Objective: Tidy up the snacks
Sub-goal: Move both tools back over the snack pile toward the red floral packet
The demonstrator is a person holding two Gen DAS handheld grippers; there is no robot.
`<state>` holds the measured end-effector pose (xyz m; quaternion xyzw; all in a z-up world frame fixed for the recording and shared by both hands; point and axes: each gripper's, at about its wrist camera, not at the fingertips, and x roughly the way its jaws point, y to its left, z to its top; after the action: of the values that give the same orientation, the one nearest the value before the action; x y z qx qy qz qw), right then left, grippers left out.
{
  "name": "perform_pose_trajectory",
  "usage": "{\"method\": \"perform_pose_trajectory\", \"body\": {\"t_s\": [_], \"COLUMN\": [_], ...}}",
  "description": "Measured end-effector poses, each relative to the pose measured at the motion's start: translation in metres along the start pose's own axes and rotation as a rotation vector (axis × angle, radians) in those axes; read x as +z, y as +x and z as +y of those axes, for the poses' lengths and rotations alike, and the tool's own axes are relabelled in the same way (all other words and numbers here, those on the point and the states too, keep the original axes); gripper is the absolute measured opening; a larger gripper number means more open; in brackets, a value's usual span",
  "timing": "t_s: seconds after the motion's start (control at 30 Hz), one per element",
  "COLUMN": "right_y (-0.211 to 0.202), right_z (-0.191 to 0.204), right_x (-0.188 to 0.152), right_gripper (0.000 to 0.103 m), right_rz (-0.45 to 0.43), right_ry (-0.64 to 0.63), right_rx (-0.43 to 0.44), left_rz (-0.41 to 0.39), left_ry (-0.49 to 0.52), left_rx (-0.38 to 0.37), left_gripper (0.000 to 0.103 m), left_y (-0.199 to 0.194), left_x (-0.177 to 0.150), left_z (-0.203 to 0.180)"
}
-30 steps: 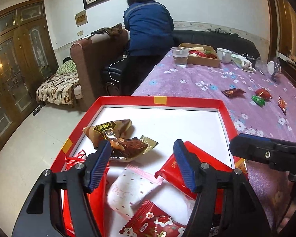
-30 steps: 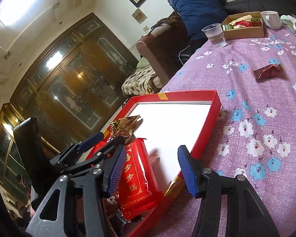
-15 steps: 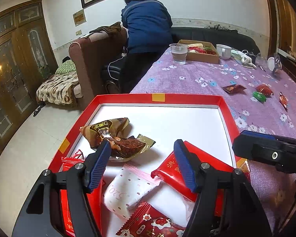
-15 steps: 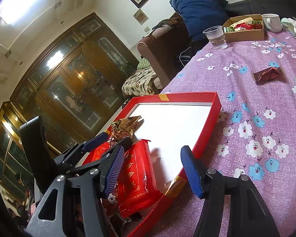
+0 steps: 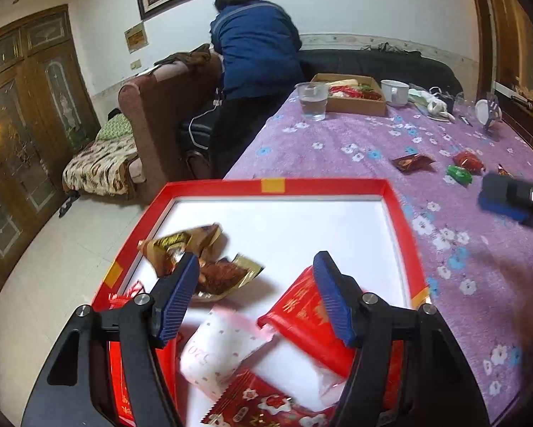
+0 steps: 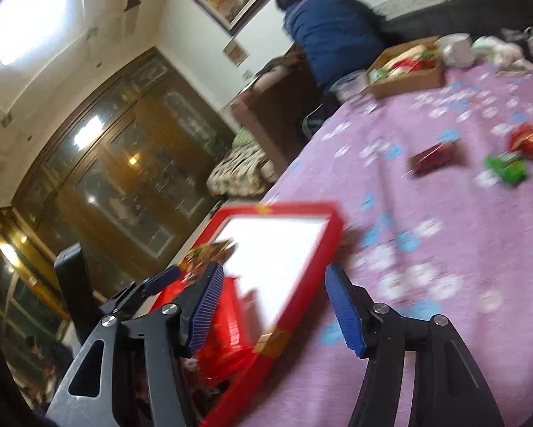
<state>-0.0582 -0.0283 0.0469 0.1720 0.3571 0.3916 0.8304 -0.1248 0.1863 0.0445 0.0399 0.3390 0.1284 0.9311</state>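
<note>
We see our left gripper [image 5: 256, 293] over the red cardboard tray with a white floor [image 5: 323, 186], jaws wide and holding nothing, above a red foil snack packet [image 5: 304, 320]. Our right gripper [image 6: 272, 306], also wide and unloaded, straddles the tray's rim on the purple flowered surface [image 6: 444, 249].

A fleecy, matt purple tablecloth [image 5: 373, 149] is seen at right; glossy foil snack wrappers [image 5: 209, 267] lie in a smooth red cardboard tray [image 5: 398, 210], lower centre.
</note>
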Motion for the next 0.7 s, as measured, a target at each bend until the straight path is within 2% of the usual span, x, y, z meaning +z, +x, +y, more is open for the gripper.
{"method": "perform_pose_trajectory", "body": {"t_s": [0.07,0.1,0.17,0.3,0.5,0.7], "right_y": [-0.021,-0.031,-0.047,-0.080,-0.102,-0.097], "right_z": [-0.021,-0.034,-0.057,-0.109,-0.157,-0.211], "right_x": [0.011,0.017,0.026,0.043,0.064,0.064], "right_gripper": [0.067,0.068,0.068,0.068,0.068,0.068], "right_rz": [-0.045,-0.062,-0.087,-0.133,-0.157,-0.106], "right_ry": [0.013,0.027,0.058,0.195,0.317,0.543], "right_rx": [-0.072,-0.105,-0.172,-0.284,-0.442,-0.477], "left_rz": [-0.008,-0.012,-0.017,-0.013,-0.016,0.014], "left_ry": [0.017,0.029,0.049,0.120,0.235,0.325], "left_rx": [-0.009,-0.016,-0.026,-0.065,-0.134,-0.198], "left_gripper": [0.069,0.074,0.078,0.078,0.078,0.078], "left_y": [-0.002,-0.003,-0.005,-0.007,-0.013,-0.017], "left_x": [0.004,0.005,0.007,0.009,0.015,0.011], "left_z": [-0.008,-0.014,-0.024,-0.053,-0.095,-0.130]}}
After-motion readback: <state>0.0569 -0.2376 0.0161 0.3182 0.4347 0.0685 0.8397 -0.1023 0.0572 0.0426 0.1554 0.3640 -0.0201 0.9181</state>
